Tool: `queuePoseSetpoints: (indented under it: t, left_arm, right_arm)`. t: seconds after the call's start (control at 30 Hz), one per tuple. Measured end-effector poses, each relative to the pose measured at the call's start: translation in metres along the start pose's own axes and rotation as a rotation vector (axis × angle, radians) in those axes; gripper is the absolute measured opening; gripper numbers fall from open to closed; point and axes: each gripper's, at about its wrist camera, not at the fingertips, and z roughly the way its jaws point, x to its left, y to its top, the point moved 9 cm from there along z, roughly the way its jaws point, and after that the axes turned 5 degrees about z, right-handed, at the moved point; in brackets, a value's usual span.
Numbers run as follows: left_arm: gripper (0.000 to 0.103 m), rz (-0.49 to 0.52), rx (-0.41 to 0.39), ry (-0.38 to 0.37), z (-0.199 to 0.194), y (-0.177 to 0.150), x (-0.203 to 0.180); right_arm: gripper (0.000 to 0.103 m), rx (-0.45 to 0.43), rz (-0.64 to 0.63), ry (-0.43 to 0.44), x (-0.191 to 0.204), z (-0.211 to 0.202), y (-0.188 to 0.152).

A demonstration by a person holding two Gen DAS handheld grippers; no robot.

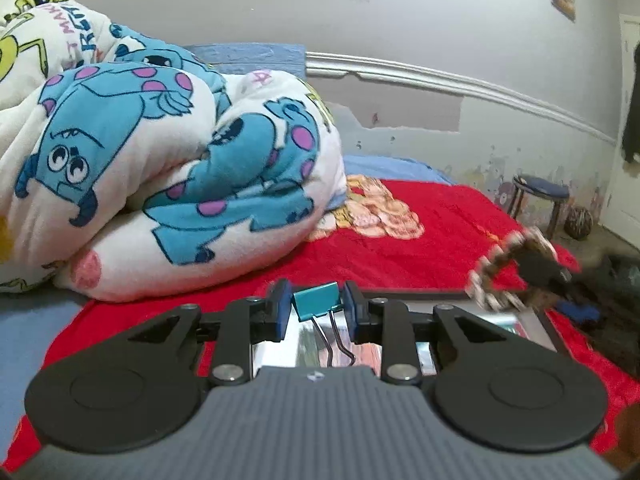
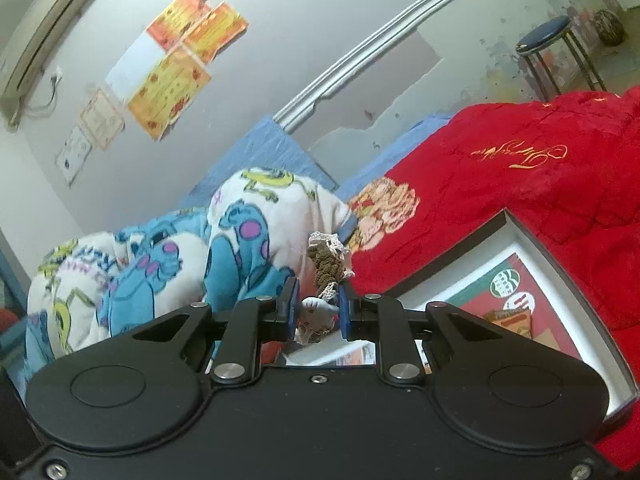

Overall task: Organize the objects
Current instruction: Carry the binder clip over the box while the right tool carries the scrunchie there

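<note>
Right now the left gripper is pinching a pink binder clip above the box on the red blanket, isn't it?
Not quite: the binder clip is teal, not pink. The left wrist view shows it pinched in the left gripper, handles hanging toward the camera, above the box on the red blanket.

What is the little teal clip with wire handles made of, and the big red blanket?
The teal binder clip, gripped by the left gripper, looks like painted sheet metal: smooth, sharply folded, with thin bent steel-looking wire handles. The red blanket looks like soft plush fabric: fuzzy, creased, matte surface.
</note>
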Motion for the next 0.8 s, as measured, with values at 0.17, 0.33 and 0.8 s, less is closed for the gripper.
queuePoseSetpoints:
  t: [0.17, 0.33, 0.8]
  left_arm:
    - [0.032, -0.044, -0.022, -0.006, 0.011, 0.022, 0.015]
    - [0.032, -0.095, -0.002, -0.019, 0.016, 0.022, 0.023]
    - [0.032, -0.019, 0.169, -0.061, 0.05, -0.028, 0.013]
  right_arm:
    - [0.02, -0.036, -0.001, -0.015, -0.007, 0.0, 0.012]
    - [0.02, -0.037, -0.035, -0.051, -0.009, 0.0, 0.015]
    - [0.02, 0.14, 0.065, -0.08, -0.03, 0.034, -0.029]
